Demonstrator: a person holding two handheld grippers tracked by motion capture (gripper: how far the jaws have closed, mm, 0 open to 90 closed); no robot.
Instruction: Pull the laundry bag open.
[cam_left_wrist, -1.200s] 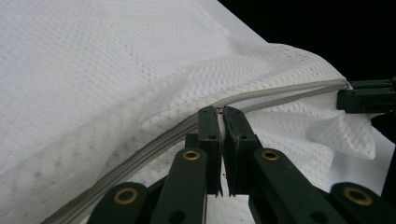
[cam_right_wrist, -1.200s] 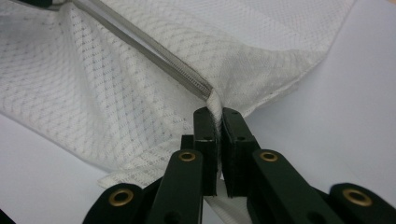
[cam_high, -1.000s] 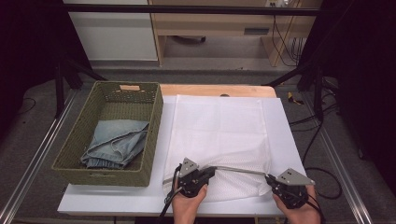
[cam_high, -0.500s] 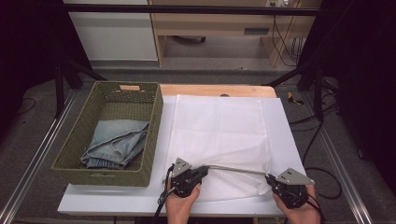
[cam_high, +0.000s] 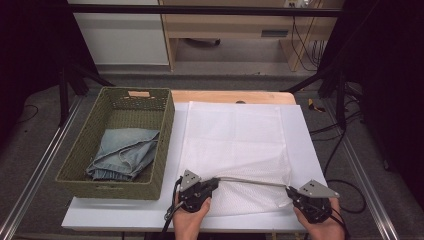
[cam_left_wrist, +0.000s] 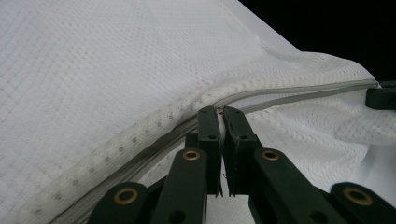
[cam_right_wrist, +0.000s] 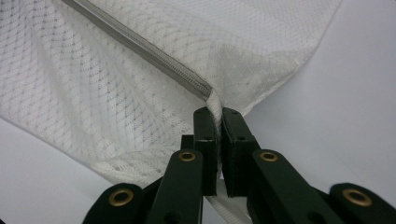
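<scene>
Clamped on the white mesh bag (cam_high: 235, 150) at its near zipper edge: left gripper (cam_high: 216, 182), right gripper (cam_high: 290, 190). Zipper (cam_right_wrist: 140, 49) teeth plain up close; from above, wicker basket (cam_high: 165, 145) with jeans (cam_high: 125, 152), white table (cam_high: 125, 215), grey floor (cam_high: 40, 145).

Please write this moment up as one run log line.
left claw: shut on mesh laundry bag | right claw: shut on bag's corner | zipper edge: lifted, taut
</scene>
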